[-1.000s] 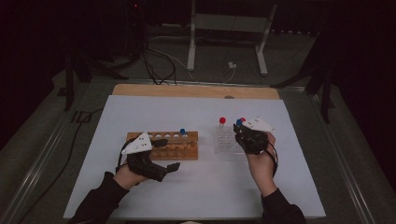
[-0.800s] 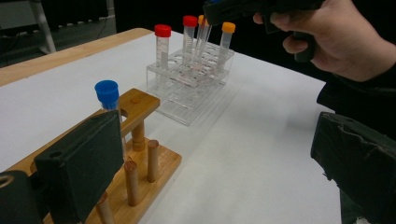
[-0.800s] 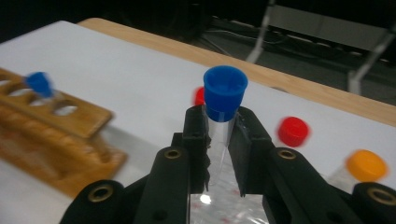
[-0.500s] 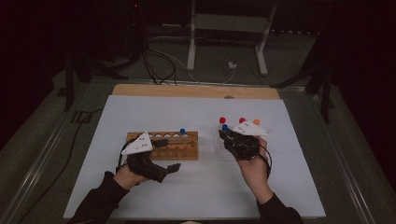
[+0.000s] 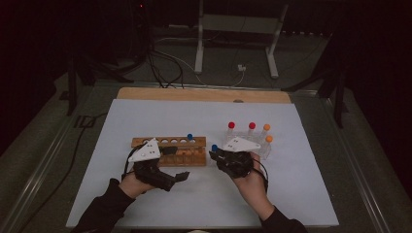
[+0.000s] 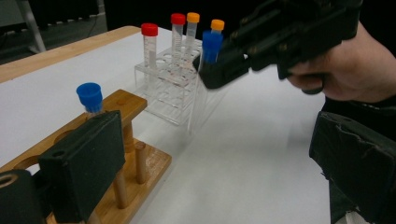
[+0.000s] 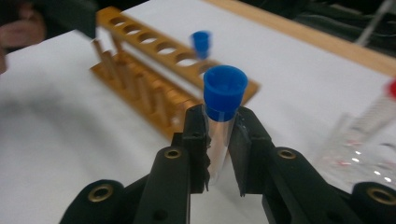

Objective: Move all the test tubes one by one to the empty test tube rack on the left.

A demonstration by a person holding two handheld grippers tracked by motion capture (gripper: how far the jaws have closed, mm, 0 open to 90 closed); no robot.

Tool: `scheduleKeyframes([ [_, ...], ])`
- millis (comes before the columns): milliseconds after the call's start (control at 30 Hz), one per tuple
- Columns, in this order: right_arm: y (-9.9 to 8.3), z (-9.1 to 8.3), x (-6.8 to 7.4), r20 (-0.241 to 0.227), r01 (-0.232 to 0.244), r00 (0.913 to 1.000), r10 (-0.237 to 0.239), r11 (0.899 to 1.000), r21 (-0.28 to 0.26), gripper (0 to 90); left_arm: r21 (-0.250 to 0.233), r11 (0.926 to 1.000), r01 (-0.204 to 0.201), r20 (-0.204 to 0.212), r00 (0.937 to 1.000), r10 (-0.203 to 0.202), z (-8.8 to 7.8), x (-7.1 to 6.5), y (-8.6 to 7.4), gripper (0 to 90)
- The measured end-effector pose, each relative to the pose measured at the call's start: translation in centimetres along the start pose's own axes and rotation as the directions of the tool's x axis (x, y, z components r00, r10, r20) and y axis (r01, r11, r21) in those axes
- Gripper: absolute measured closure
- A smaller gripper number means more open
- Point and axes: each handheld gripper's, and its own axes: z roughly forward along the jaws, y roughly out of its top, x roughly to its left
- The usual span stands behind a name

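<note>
My right gripper (image 5: 214, 154) is shut on a clear tube with a blue cap (image 7: 219, 122) and holds it upright above the table, between the two racks. The left gripper view catches that tube (image 6: 210, 49) in the air, just off the clear plastic rack (image 6: 170, 91). The wooden rack (image 5: 167, 151) has several holes, and one blue-capped tube (image 5: 189, 138) stands near its right end. My left gripper (image 5: 176, 163) is open at the front of the wooden rack. One of its pads (image 6: 81, 168) sits close against the rack's side (image 6: 126, 109).
The clear rack (image 5: 265, 149) holds two red-capped tubes (image 5: 231, 125) and two orange-capped tubes (image 5: 266, 127). Both racks stand on a white sheet (image 5: 194, 116) over a wooden-edged table (image 5: 204, 94). Cables and a stand lie on the floor beyond.
My right gripper has carried the blue-capped tube left, away from the clear rack and toward the wooden rack's right end. The left gripper has stayed put.
</note>
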Motion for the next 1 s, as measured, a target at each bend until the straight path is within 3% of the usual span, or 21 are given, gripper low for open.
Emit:
scheduleKeyframes([
  [267, -0.4, 1.0, 2.0, -0.108, 0.062, 0.9925, -0.058, 0.997, 0.035, 76.5, 0.006, 1.0, -0.001, 0.009, 1.0, 0.001, 0.3, -0.2, 0.1, 7.7],
  [567, -0.4, 1.3, 3.5, -0.174, 0.11, 0.9795, -0.102, 0.993, 0.041, 76.5, -0.014, 0.9998, -0.015, 0.041, 0.999, 0.015, 0.8, -0.3, 0.4, 29.7],
  [867, -0.3, 1.2, 4.0, -0.189, 0.129, 0.9744, -0.121, 0.991, 0.033, 76.4, -0.003, 0.9996, -0.029, 0.063, 0.9976, 0.029, 2.2, -0.5, 0.6, 54.4],
  [1000, -0.3, 1.2, 4.0, -0.187, 0.129, 0.975, -0.12, 0.991, 0.033, 76.4, 0.007, 0.9991, -0.042, 0.051, 0.9979, 0.041, 2.6, -0.5, 0.6, 62.9],
])
